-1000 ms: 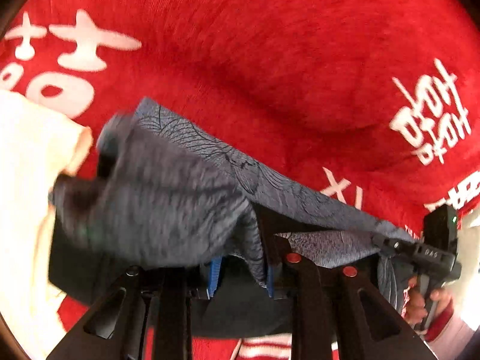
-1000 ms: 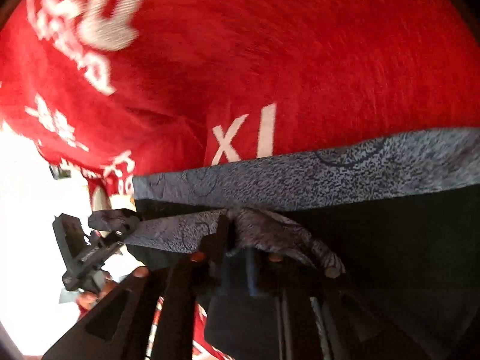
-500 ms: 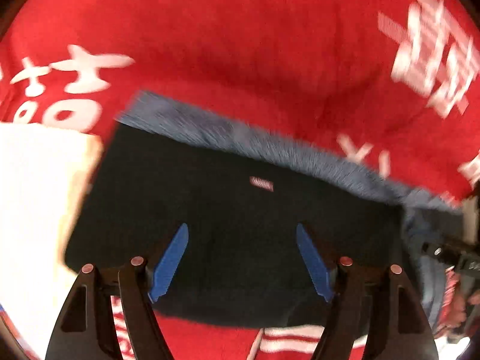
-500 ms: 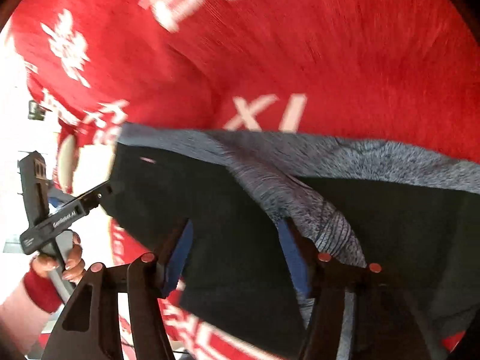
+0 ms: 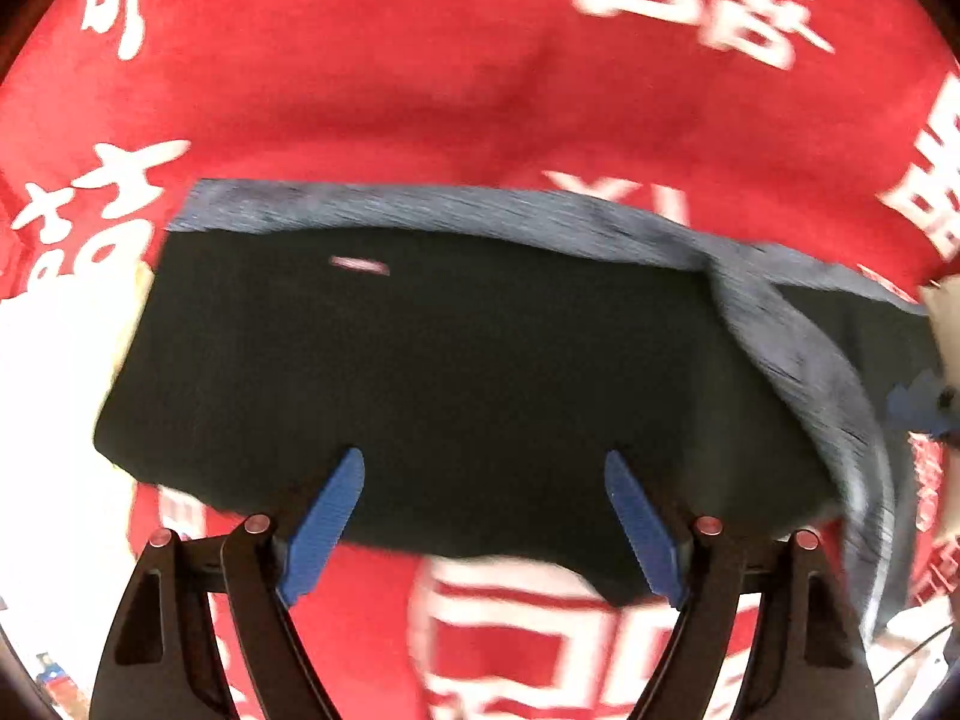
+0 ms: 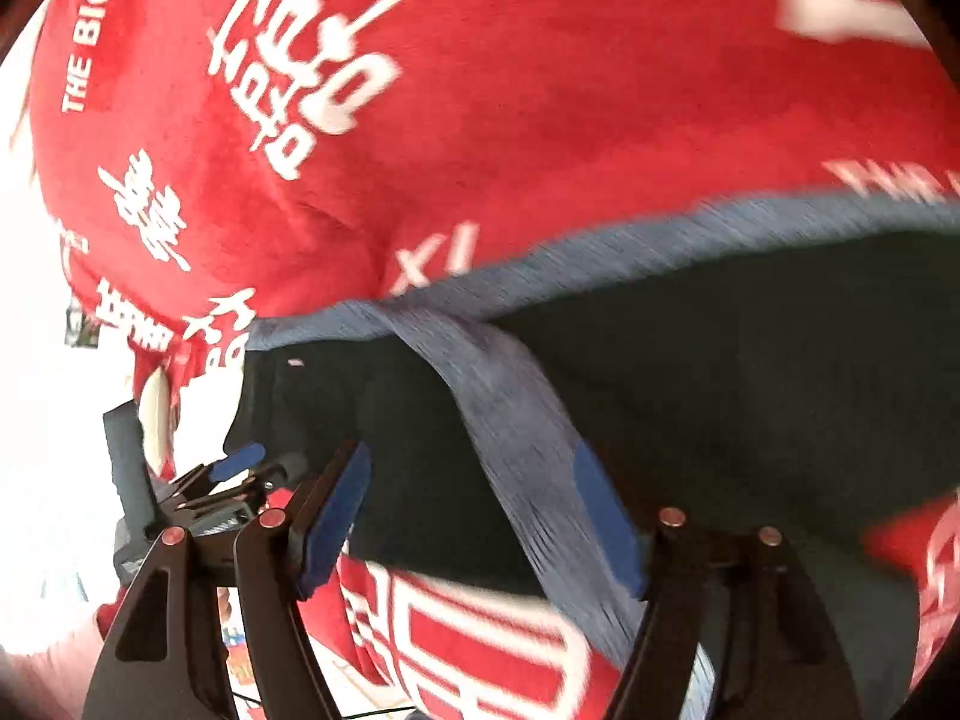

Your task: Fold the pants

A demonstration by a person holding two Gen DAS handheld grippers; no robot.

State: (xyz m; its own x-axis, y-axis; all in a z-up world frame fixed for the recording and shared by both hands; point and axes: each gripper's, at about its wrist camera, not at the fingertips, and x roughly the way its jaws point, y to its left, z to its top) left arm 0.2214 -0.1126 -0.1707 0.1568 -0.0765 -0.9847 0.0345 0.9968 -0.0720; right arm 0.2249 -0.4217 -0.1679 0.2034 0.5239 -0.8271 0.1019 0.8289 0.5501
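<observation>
The dark pants (image 5: 432,372) lie folded flat on the red cloth, with a grey-blue waistband (image 5: 420,207) along the far edge and a grey-blue strip (image 5: 798,360) draped across the right part. My left gripper (image 5: 483,483) is open and empty, just above the near edge of the pants. In the right wrist view the pants (image 6: 750,372) lie the same way, with the grey-blue strip (image 6: 510,420) running between my fingers. My right gripper (image 6: 471,480) is open and holds nothing. The left gripper also shows at the left of the right wrist view (image 6: 237,462).
A red cloth with white lettering (image 5: 420,60) covers the surface and continues in the right wrist view (image 6: 540,90). A pale object (image 5: 129,306) sits at the left edge of the pants. Bright white area lies beyond the cloth's left edge (image 6: 36,420).
Both grippers let go of the grey-blue fabric and opened. The pants dropped flat onto the red cloth, and both grippers drew back toward the near edge.
</observation>
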